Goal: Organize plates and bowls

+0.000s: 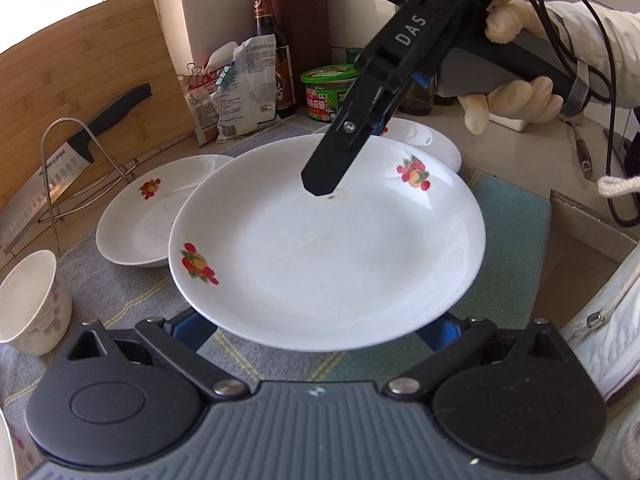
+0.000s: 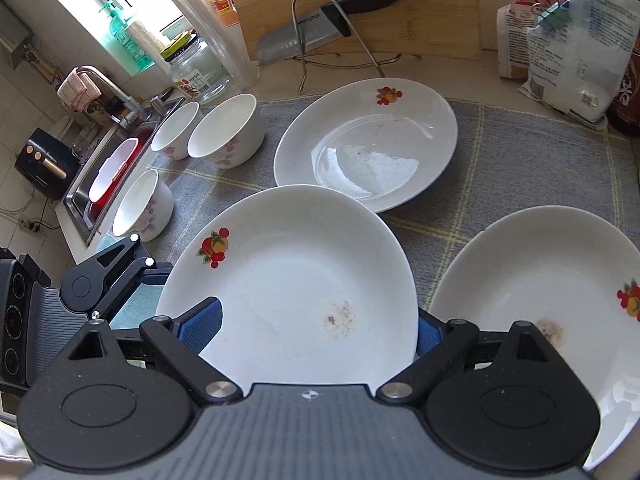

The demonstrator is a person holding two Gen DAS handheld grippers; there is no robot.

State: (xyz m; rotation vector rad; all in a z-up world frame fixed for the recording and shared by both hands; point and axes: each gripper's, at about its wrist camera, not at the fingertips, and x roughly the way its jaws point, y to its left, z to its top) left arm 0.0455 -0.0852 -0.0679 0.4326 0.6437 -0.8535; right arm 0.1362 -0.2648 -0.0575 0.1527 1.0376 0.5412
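Observation:
A white plate with fruit prints [image 1: 320,248] is held in the air between both grippers. My left gripper [image 1: 316,330] has its blue pads under the plate's near rim; the plate hides the fingertips. My right gripper [image 1: 320,184] reaches down over the plate's far side; in its own view [image 2: 316,332] the blue pads [image 2: 202,326] sit at either side of the same plate [image 2: 296,280]. Two more fruit-print plates lie on the grey mat, one at the back [image 2: 366,144] and one at the right [image 2: 536,304]. Three flowered bowls [image 2: 228,132] stand at the left.
A cutting board [image 2: 360,12] with a knife on a wire rack [image 2: 320,16] leans at the back. Food bags [image 2: 576,48], bottles and a green-lidded jar [image 1: 328,92] stand along the wall. The sink [image 2: 108,172] lies at the left. A cardboard box [image 1: 580,264] is at the right.

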